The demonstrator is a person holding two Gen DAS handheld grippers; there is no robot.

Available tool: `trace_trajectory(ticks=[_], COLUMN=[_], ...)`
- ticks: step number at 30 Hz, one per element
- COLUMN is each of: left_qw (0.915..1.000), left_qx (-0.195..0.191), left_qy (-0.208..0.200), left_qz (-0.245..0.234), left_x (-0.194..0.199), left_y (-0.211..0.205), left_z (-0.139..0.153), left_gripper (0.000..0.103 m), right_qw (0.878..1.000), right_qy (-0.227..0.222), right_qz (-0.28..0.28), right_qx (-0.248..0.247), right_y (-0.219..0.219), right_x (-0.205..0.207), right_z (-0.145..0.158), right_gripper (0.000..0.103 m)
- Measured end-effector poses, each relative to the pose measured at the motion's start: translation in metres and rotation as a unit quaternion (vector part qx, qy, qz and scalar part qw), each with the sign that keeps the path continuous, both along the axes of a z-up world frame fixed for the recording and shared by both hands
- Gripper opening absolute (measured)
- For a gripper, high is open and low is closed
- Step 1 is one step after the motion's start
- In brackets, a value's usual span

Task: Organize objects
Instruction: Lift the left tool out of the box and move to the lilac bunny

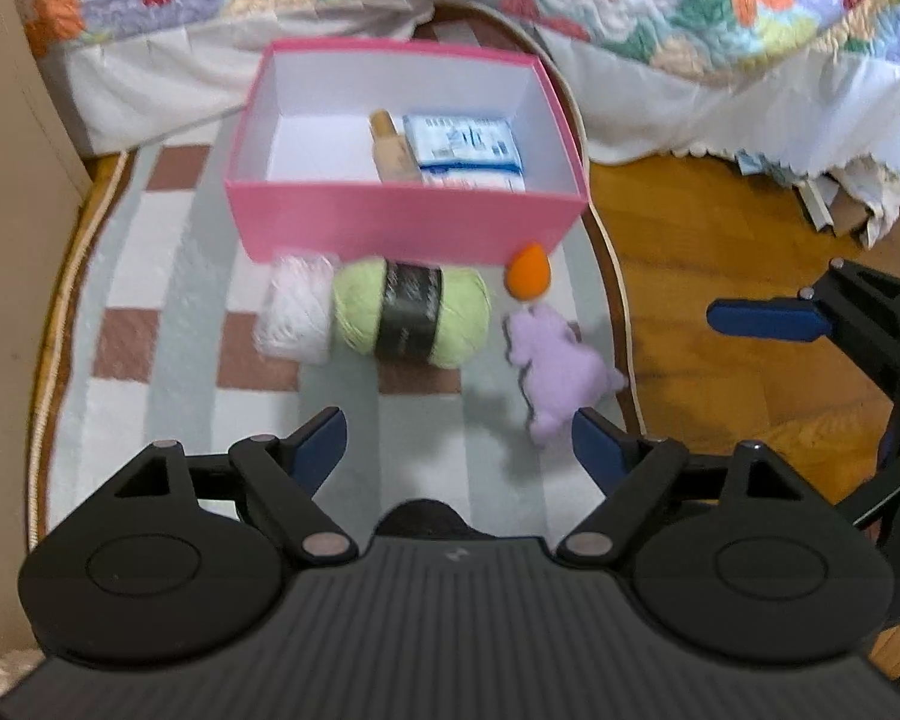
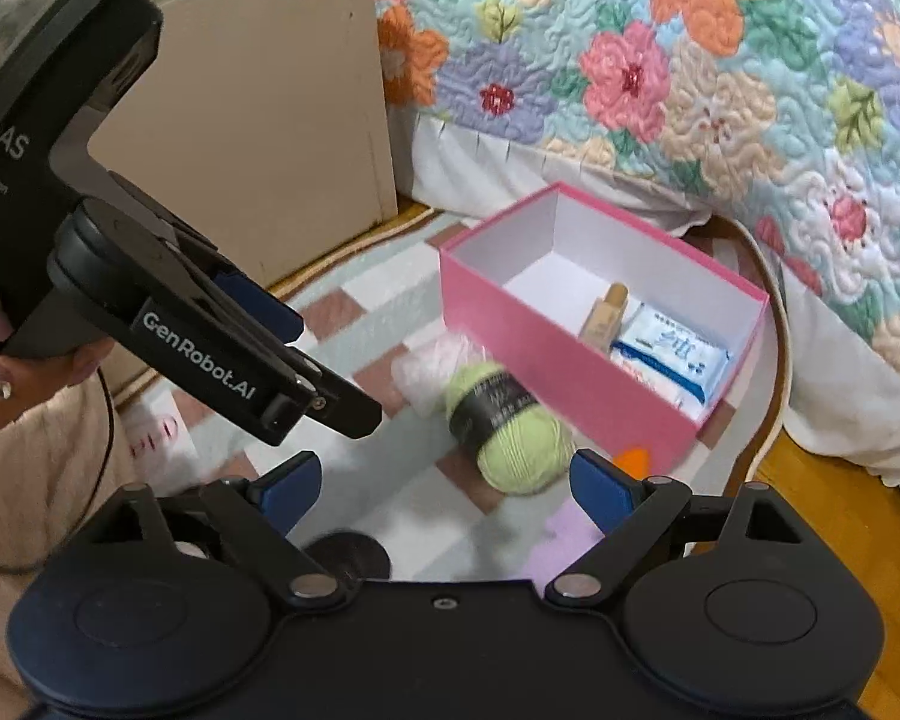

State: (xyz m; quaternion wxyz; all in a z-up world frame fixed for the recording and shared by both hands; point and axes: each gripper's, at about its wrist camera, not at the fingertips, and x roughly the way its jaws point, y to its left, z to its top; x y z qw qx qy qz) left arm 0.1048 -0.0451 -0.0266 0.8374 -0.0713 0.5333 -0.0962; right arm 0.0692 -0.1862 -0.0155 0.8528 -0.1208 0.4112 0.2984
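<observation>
Nearest the lens, left gripper (image 1: 457,444) spread wide above the checked rug (image 1: 168,360), blue fingers (image 1: 315,450) parted with nothing between them; right gripper (image 2: 445,483) likewise wide and empty, seen again at the right edge of the left wrist view over the wooden floor (image 1: 720,252). Just short of the pink box (image 1: 408,228), the landmark here, a row of loose things on the rug: a white yarn ball (image 1: 297,312) at the box's near left corner, touching a green yarn skein (image 1: 411,318) with a dark paper band, lying on its side right against the box's near wall. Off the box's near right corner, an orange teardrop sponge (image 1: 529,273), and nearer than that a lilac felt toy (image 1: 561,372) flat on the rug, close to its rounded border. Inside the open box, toward its right half, a beige bottle (image 1: 393,147) lying down, and beside it, against the right wall, a blue and white tissue packet (image 1: 465,147); left half of the box floor bare white. To the left of the box, a beige cabinet side (image 2: 258,120). Beyond the box, a white bed skirt (image 1: 168,96) and a floral quilt (image 2: 660,72) hanging over it. In the right wrist view, a hand (image 2: 6,372) with a cream sleeve gripping the left gripper's handle, left of the box.
</observation>
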Motion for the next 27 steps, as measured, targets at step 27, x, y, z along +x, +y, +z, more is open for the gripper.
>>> trace_trajectory(ticks=[27], left_qw=[0.998], left_qx=[-0.062], left_qy=[-0.007], left_qz=[0.015], left_x=[0.041], left_y=[-0.053], left_z=[-0.135], left_gripper=[0.08], right_qw=[0.993], right_qy=[-0.008], right_qz=[-0.119], right_qx=[0.016], right_y=[-0.063], right_x=[0.038], right_z=[-0.172], right_gripper=[0.092])
